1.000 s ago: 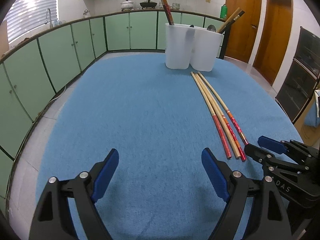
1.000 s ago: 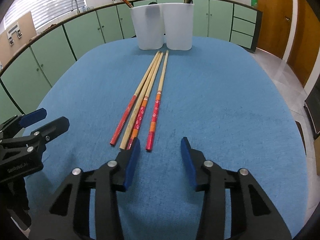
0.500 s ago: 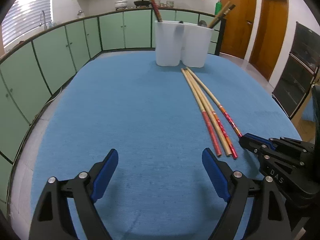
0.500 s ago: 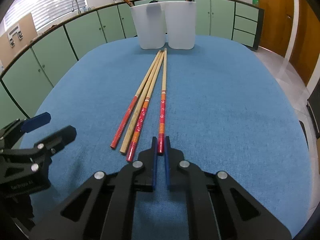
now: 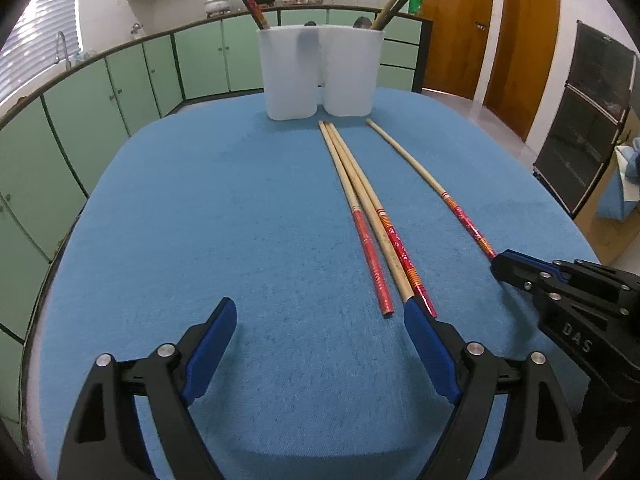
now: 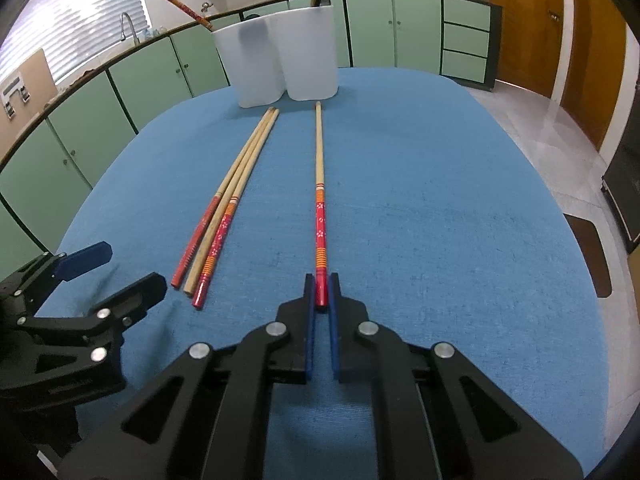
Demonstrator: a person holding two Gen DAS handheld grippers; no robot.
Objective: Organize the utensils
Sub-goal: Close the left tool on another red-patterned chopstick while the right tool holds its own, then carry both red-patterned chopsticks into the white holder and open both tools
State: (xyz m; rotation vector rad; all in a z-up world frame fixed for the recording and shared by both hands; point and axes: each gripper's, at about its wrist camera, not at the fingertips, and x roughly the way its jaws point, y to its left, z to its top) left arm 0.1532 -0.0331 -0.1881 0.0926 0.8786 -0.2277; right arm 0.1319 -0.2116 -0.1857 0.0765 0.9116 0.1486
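Note:
My right gripper (image 6: pixel 321 280) is shut on the red end of one long wooden chopstick (image 6: pixel 319 184), which now lies apart from the others. Three more red-ended chopsticks (image 6: pixel 224 216) lie together on the blue cloth to its left. In the left wrist view the same bundle (image 5: pixel 372 224) sits just ahead of my left gripper (image 5: pixel 320 312), which is open with nothing between its fingers; its right fingertip is close to the bundle's near ends. The held chopstick (image 5: pixel 432 184) runs to the right gripper (image 5: pixel 500 258). Two white holders (image 5: pixel 320 72) stand at the far edge with utensils in them.
The blue cloth (image 5: pixel 200 220) covers a rounded table. Green cabinets (image 5: pixel 100 96) curve around the left and back. Wooden doors (image 5: pixel 520 40) and a dark oven unit (image 5: pixel 592 120) are on the right.
The right gripper closed on the rightmost chopstick's red end and pulled it sideways away from the other three. The left gripper drifted closer to the bundle, staying open.

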